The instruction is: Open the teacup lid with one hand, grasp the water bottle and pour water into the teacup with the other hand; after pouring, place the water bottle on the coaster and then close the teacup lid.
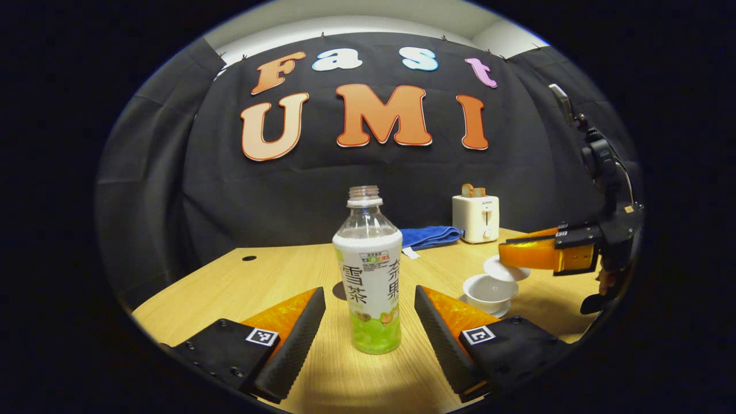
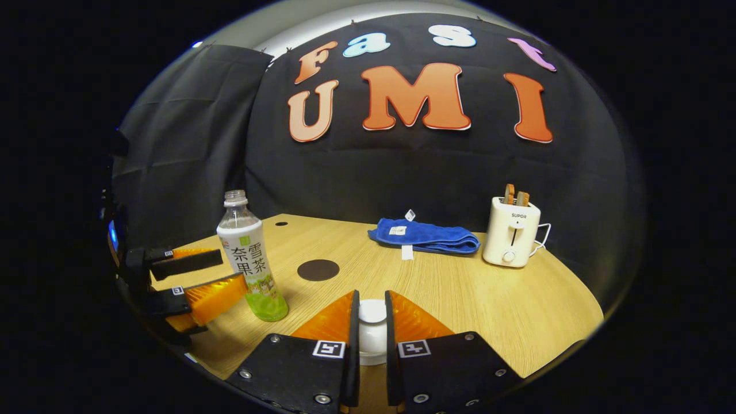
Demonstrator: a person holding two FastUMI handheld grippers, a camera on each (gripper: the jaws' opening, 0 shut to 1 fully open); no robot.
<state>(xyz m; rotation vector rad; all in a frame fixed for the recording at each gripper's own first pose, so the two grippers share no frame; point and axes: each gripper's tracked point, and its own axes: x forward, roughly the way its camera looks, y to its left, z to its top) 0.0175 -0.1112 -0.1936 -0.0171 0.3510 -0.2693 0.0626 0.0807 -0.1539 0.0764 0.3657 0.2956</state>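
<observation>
On the wooden table (image 1: 276,270), the left gripper (image 1: 371,328) stood wide open astride the uncapped water bottle (image 1: 369,276), ready to grasp; the right gripper (image 2: 372,339), clamped on the teacup lid (image 2: 372,311), held it above the open teacup (image 1: 490,290); the coaster (image 2: 318,269) lay behind.

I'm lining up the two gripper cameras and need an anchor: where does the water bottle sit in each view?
Left gripper view: the water bottle stands upright at centre, between the open fingers of the left gripper.
Right gripper view: the bottle stands left of centre, beside the left gripper, with the round dark coaster to its right.
Shared landmark: the white toaster, at the table's back edge beside the blue towel.
</observation>
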